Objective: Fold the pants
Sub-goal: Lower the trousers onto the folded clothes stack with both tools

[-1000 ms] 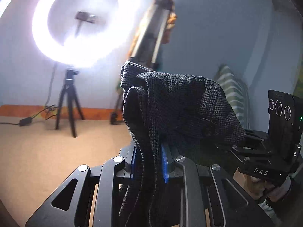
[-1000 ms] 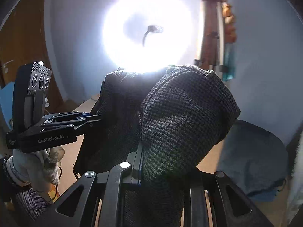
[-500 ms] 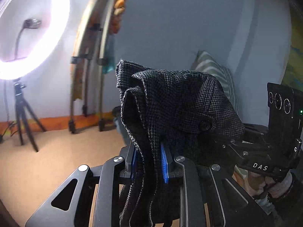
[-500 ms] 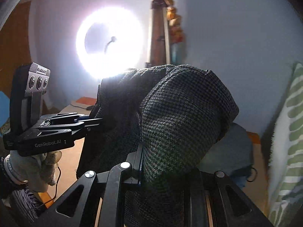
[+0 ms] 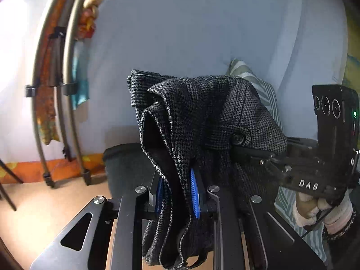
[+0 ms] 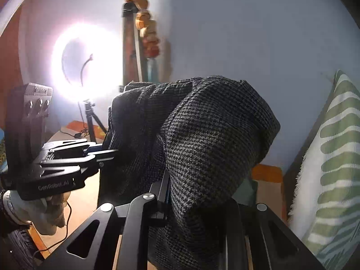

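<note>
1. Left gripper [image 5: 176, 192]: clamped narrow on a bunched fold of the houndstooth pants [image 5: 202, 121], blue pads [image 5: 194, 199] pressed against the cloth on both sides; loose fabric hanging down between the linkage bars.
2. Right gripper [image 6: 167, 186]: closed on another part of the same pants [image 6: 209, 139], the gripped spot mostly buried under a dome of cloth that spills forward over the fingers.
3. Location of the garment: up in the air, strung between the two grippers, which sit near each other; button [image 5: 238, 138] showing on the stretch nearest the right gripper [image 5: 265, 157]. No supporting surface visible beneath.
4. Change over the last second: both views swept rightwards across the room. Ring light [image 6: 83, 60] slid from centre to the left of the right wrist view, and out of the left wrist view apart from glare at the edge; striped cushion [image 6: 333, 157] now large on the right. Grip and drape of the cloth essentially unchanged.
5. Meaning for the task: probably a carry or turn toward the cushion side, not a fold yet. Pants crumpled, legs not aligned; likely need for spreading or a shake-out before laying flat.
6. Risk: thick bunching in both grips, so uneven release or a twisted waistband on set-down.
</note>
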Demonstrator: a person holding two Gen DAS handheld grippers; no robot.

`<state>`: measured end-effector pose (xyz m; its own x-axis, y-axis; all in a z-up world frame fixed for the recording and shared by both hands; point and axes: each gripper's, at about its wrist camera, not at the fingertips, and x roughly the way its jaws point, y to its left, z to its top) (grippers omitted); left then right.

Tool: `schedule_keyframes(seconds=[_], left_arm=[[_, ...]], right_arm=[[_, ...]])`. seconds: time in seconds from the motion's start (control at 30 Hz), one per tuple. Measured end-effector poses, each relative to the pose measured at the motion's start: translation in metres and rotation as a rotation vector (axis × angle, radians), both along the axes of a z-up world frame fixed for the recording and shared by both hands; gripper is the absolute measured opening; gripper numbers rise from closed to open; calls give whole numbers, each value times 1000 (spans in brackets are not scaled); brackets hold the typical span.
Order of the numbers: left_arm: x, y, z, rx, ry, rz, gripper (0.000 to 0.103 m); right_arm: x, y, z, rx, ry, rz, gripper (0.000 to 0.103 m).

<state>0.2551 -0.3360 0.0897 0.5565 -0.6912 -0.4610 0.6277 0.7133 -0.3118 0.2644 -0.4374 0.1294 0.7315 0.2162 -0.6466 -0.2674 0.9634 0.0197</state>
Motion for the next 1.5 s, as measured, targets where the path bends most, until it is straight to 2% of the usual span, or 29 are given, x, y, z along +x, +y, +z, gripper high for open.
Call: schedule_keyframes(seconds=[0.13,0.43,0.53,0.57,0.67,0.73,0.97,1.03,1.1,1.23,1.3,1.5], left_arm=[[15,-12,-13,6,22,15,19],[56,-26,-48,67,89,91,19],[65,-32,-60,130,104,122,19],[64,-32,-61,141,93,131,19],[61,-30,-57,165,63,139,30],[57,-28,-52,170,56,139,34],[47,-18,-41,170,52,123,35],[37,-14,-33,173,33,118,40],[30,-11,-26,165,23,117,51],[2,-1,-7,166,-26,108,55],[-9,3,0,159,-36,104,62],[-46,17,17,157,-83,97,66]], right_arm=[[23,-19,-10,9,27,19,18],[89,-40,-60,69,120,61,20],[111,-46,-81,17,164,24,36],[117,-50,-88,-5,189,-8,45],[126,-65,-101,-18,223,-113,51],[123,-77,-100,3,205,-169,61],[97,-87,-79,58,131,-222,61],[87,-86,-73,69,114,-218,61],[79,-77,-67,65,99,-209,61],[49,-63,-56,56,62,-206,61],[35,-57,-48,66,43,-200,61],[-9,-40,-29,66,-6,-207,63]])
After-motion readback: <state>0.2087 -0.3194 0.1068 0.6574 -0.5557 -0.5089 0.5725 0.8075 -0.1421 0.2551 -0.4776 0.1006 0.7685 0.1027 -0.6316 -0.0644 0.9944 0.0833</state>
